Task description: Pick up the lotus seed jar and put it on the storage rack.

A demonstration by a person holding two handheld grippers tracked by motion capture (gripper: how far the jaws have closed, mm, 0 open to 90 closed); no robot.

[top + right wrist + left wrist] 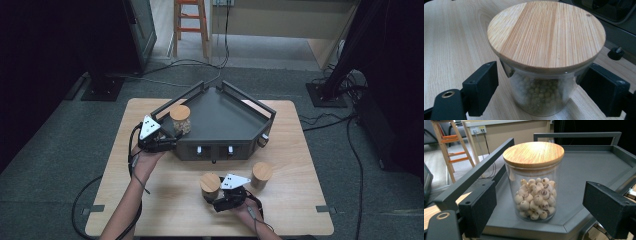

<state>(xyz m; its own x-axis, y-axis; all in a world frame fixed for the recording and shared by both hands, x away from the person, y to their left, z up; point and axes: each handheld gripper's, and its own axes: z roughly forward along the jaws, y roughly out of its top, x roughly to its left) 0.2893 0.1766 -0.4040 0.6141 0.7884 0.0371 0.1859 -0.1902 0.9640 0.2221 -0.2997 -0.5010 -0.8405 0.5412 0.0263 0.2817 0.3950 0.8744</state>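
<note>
1. Glass jar of green peas (544,95) stands on the table (150,200) near my edge, between the jaws of my right gripper (220,196). The jaws sit against its wall just under the wooden lid (546,35), so I read this as a grip on it.
2. Its smooth, rigid glass will slip rather than give, and it could crack under hard squeezing.
3. I judge it moderately heavy, being more than half full; I'd hold at mid-body, not by the lid, which may lift off.
4. My left gripper (541,220) is open, its jaws well clear of the jar of pale seeds (535,197) standing in the grey tray (596,170).
5. Another lidded jar (261,175) waits on the table to the right.
</note>
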